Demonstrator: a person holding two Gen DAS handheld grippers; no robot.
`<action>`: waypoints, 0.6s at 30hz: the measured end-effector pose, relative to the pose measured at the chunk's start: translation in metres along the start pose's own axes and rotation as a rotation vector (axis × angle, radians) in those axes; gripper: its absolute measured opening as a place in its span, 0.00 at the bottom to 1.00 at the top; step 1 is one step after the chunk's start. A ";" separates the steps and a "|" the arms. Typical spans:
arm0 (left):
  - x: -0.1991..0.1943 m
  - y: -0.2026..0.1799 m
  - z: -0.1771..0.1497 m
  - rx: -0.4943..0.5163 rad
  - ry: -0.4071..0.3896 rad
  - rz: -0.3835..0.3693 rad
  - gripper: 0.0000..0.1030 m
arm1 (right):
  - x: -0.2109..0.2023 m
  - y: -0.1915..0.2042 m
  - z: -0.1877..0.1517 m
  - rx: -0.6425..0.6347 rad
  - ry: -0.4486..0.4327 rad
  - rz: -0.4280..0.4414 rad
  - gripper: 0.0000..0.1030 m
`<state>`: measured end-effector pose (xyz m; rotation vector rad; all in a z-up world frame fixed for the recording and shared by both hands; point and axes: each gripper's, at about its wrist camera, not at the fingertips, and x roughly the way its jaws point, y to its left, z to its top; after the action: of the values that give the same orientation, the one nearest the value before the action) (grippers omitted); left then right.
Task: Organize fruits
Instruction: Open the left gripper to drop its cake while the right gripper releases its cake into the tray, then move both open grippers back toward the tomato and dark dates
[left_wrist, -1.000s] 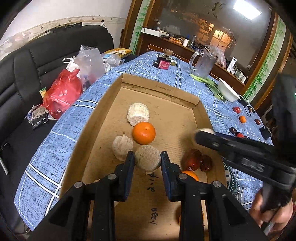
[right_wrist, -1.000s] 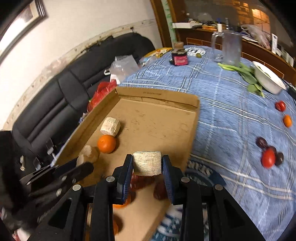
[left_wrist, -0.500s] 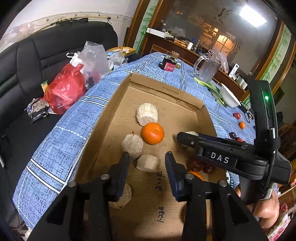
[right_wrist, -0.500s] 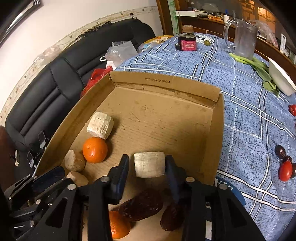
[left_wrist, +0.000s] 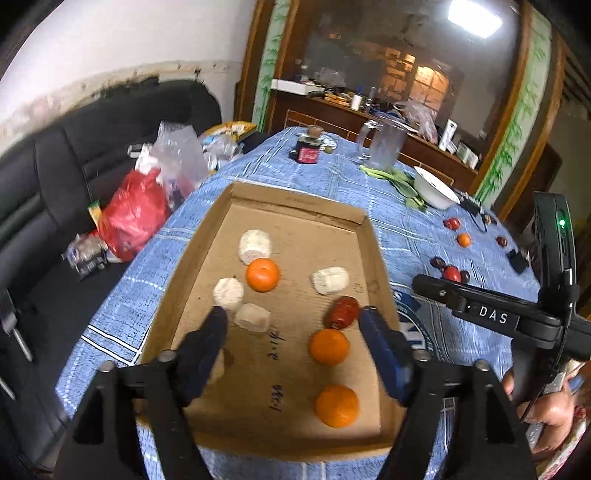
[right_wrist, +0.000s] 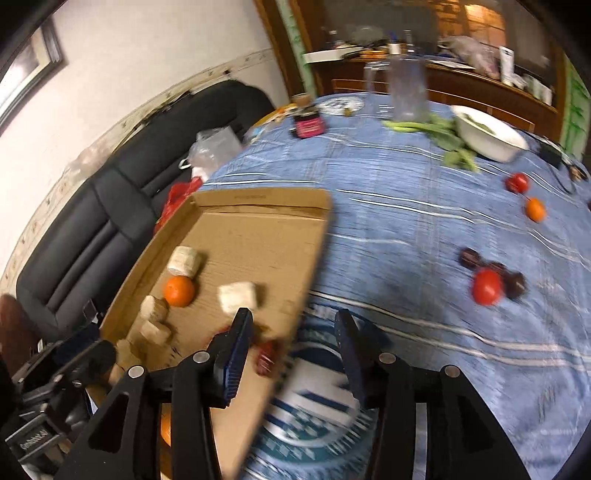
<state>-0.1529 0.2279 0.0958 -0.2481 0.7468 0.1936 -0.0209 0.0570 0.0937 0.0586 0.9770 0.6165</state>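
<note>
A shallow cardboard box (left_wrist: 295, 201) lies on the blue tablecloth. It holds several pale beige chunks (left_wrist: 255, 245), oranges (left_wrist: 262, 274) and a dark red fruit (left_wrist: 343, 311). My left gripper (left_wrist: 293, 321) is open and empty above the box's near half. My right gripper (right_wrist: 293, 325) is open and empty over the box's right edge (right_wrist: 314, 258); the pale chunk (right_wrist: 237, 297) lies in the box just ahead of it. On the cloth to the right lie a red tomato (right_wrist: 487, 286) with dark fruits, a small orange (right_wrist: 535, 209) and another tomato (right_wrist: 517, 182).
A white bowl (right_wrist: 487, 134) with green vegetables, a glass jug (right_wrist: 408, 90) and a dark jar (right_wrist: 308, 122) stand at the table's far side. A black sofa (left_wrist: 74, 155) with a red bag (left_wrist: 133, 218) and plastic bags is on the left.
Both grippers opened and let their pale chunks go into the box. Both pulled back and up; the right one swung right to the box's edge.
</note>
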 end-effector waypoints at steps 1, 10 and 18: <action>-0.003 -0.005 -0.001 0.016 -0.005 -0.004 0.76 | -0.004 -0.006 -0.003 0.010 -0.003 -0.004 0.49; -0.034 -0.062 -0.012 0.127 -0.040 -0.082 0.76 | -0.071 -0.076 -0.033 0.132 -0.084 -0.066 0.49; -0.022 -0.084 -0.022 0.134 0.008 -0.117 0.76 | -0.095 -0.137 -0.056 0.221 -0.105 -0.135 0.53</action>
<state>-0.1614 0.1398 0.1080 -0.1643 0.7474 0.0309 -0.0404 -0.1178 0.0908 0.2174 0.9352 0.3765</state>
